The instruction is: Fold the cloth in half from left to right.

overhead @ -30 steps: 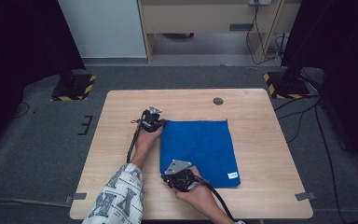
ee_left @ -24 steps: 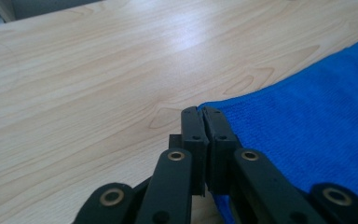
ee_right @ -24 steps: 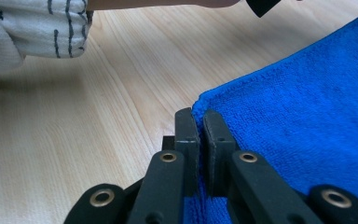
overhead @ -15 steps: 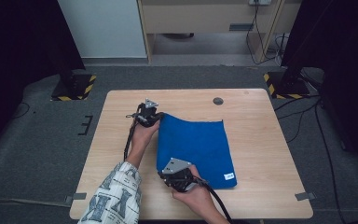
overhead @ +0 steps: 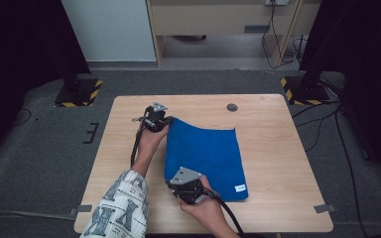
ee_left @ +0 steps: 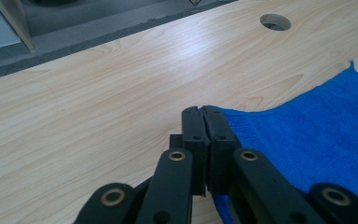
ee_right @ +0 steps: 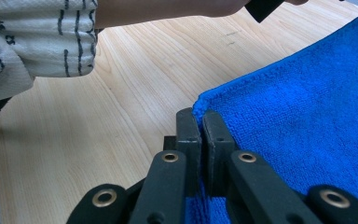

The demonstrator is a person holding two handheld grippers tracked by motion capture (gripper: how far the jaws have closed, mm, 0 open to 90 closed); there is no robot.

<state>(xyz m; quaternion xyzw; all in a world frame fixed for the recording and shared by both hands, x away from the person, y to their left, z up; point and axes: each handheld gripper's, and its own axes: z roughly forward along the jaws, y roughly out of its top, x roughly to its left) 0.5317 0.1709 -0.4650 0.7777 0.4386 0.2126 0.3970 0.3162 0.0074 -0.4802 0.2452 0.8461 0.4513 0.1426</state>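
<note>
The blue cloth [overhead: 206, 158] lies on the wooden table [overhead: 278, 148], a bit to the person's side of the middle. Its left edge is lifted off the wood, and its right part lies flat, with a small white tag [overhead: 240, 188] near the front right corner. The lifted edge runs from the far side of the table toward the person, and each end of it is held by one tool.

The left gripper [overhead: 159, 120] is at the far corner. Its jaws are pressed together with the corner of the cloth pinched between them [ee_left: 204, 111].

The right gripper [overhead: 191, 191] is at the near corner. Its jaws are squeezed onto that corner too [ee_right: 199, 108].

From both grippers, the rest of the cloth spreads away to the right. So I think the next move is to carry the held edge over to the right and fold the cloth in half. Both hands should go together, so the edge stays straight
</note>
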